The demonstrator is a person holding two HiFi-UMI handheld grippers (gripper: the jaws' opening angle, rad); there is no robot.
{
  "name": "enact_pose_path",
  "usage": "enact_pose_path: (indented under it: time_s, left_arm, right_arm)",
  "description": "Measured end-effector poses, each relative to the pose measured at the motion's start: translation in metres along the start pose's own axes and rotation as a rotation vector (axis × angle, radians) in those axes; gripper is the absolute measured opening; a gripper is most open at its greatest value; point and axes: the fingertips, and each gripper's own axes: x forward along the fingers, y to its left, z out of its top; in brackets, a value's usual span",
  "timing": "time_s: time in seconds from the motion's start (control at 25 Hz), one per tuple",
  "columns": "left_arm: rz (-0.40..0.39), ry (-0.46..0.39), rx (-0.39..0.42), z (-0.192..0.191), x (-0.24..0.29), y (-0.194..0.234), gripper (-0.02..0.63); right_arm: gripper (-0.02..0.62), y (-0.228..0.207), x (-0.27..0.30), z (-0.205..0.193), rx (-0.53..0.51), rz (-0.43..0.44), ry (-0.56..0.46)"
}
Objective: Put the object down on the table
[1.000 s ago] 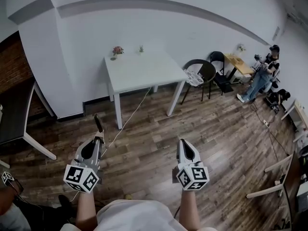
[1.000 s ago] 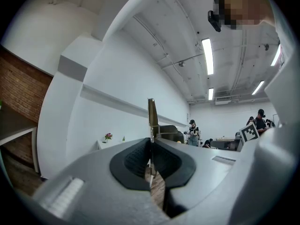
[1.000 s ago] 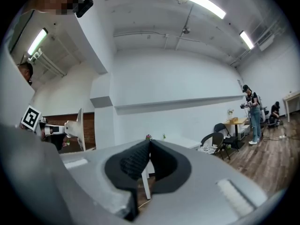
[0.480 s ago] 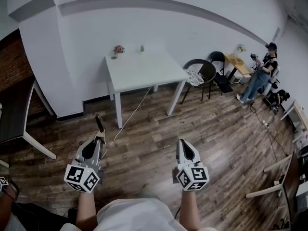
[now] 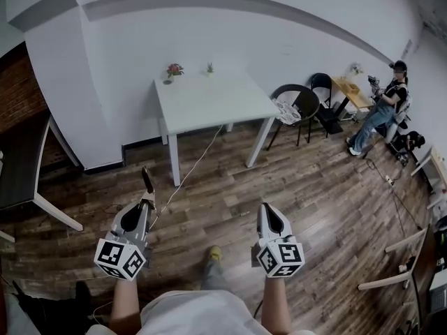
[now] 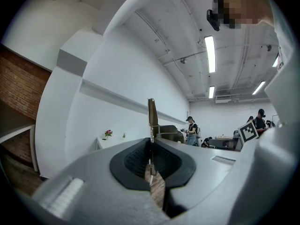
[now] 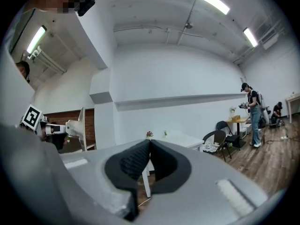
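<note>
Left gripper (image 5: 146,202) fingers are clamping a thin dark flat object (image 5: 147,181) — it is sticking out over the floor (image 5: 314,187), well apart from the far white table (image 5: 209,107). Right gripper (image 5: 266,209) fingers are resting together — empty.

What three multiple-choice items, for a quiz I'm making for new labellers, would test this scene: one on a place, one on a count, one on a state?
1. The thin dark object is: A in the left tool; B on a shelf; C in a basket.
2. Count of small plants on the white table: A one; B two; C four.
3. The right tool is: A wide open; B shut, empty; C shut on a cup.
Key: 1 A, its jaws clamp it. 2 B, two stand at the far edge. 3 B, jaws meet on nothing.
</note>
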Motion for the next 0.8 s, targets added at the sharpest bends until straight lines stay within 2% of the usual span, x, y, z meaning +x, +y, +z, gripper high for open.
enact_pose_path:
  time_s: [0.4,0.8]
  left_arm:
    - [0.017,0.03,-0.01,-0.015,0.05,0.017,0.008]
    - [0.022,0.053,-0.005,-0.017,0.146,0.03,0.009]
  right_arm:
    - [0.003,-0.031,0.048,-0.009,0.028,-0.014,0.024]
    - [0.003,-0.083,0.127,-0.001,0.043,-0.015,0.031]
